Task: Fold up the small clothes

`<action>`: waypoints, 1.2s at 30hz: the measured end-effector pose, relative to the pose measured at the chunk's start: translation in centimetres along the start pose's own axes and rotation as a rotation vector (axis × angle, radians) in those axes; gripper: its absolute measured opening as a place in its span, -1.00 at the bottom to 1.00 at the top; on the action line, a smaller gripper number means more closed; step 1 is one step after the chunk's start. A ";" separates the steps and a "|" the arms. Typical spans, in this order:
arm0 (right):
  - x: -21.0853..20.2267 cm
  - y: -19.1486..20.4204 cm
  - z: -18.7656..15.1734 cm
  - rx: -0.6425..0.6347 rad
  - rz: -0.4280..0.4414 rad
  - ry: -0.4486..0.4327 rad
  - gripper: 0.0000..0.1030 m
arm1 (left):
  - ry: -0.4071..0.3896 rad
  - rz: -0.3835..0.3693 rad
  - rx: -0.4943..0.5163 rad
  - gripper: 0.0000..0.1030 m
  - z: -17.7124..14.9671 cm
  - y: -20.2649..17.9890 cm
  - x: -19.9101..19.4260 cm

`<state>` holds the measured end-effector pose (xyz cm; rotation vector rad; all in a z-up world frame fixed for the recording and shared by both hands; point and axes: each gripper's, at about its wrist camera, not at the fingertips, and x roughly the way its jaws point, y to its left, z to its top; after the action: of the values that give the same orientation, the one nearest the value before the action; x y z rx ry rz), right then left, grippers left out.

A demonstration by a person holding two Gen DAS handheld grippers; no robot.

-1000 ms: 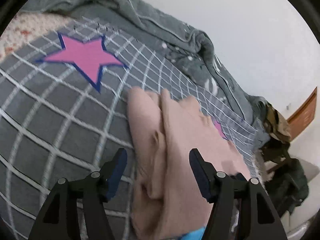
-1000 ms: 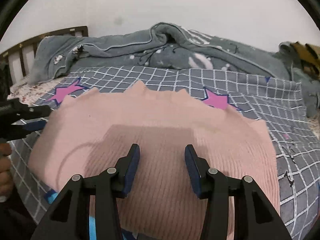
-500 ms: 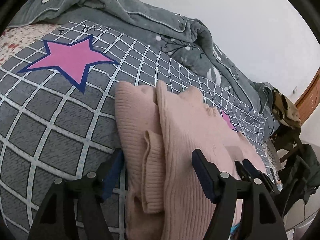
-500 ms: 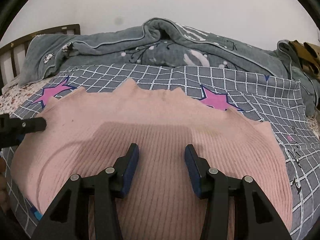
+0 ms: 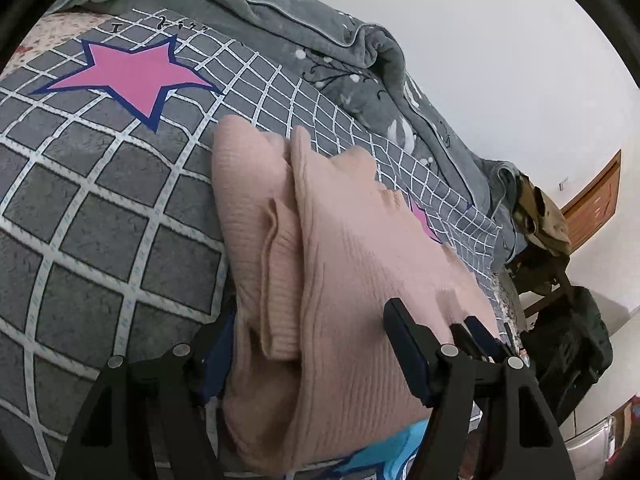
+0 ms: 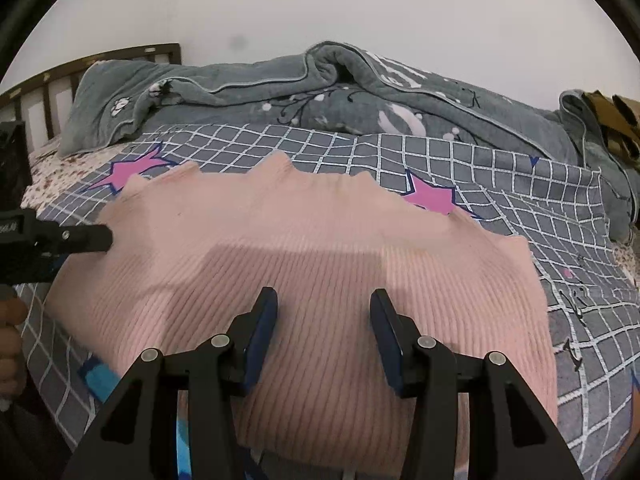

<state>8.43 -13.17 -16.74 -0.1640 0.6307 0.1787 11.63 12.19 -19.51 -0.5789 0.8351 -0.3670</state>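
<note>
Both grippers, left and right, wide open, empty, over folded pink sweater on checked bedspread.

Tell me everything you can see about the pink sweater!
The pink sweater is a soft, ribbed knit lying spread across the checked bedspread. Its far edge looks wavy. At its left side, layers are folded over, with a cuff showing. Both open grippers, left gripper and right gripper, straddle it.
</note>
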 end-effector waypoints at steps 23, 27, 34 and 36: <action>-9.4 -13.0 -1.0 0.072 0.142 -0.181 -0.04 | -0.053 0.227 -0.052 -0.52 3.9 -9.6 -1.7; -10.3 -18.8 -1.1 0.219 0.064 -0.192 -0.04 | -0.049 0.247 0.016 -0.53 4.3 -15.4 -1.4; -11.1 -25.5 -2.8 0.420 0.031 -0.189 -0.04 | 0.038 0.207 0.163 -0.54 1.2 -26.5 4.5; -10.9 -26.6 -3.3 0.451 0.029 -0.188 -0.04 | 0.107 0.204 0.204 -0.54 -1.4 -28.6 8.4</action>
<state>3.61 -41.00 -10.21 0.2937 0.4720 0.0749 13.43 -15.14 -7.69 -0.2833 0.9383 -0.2935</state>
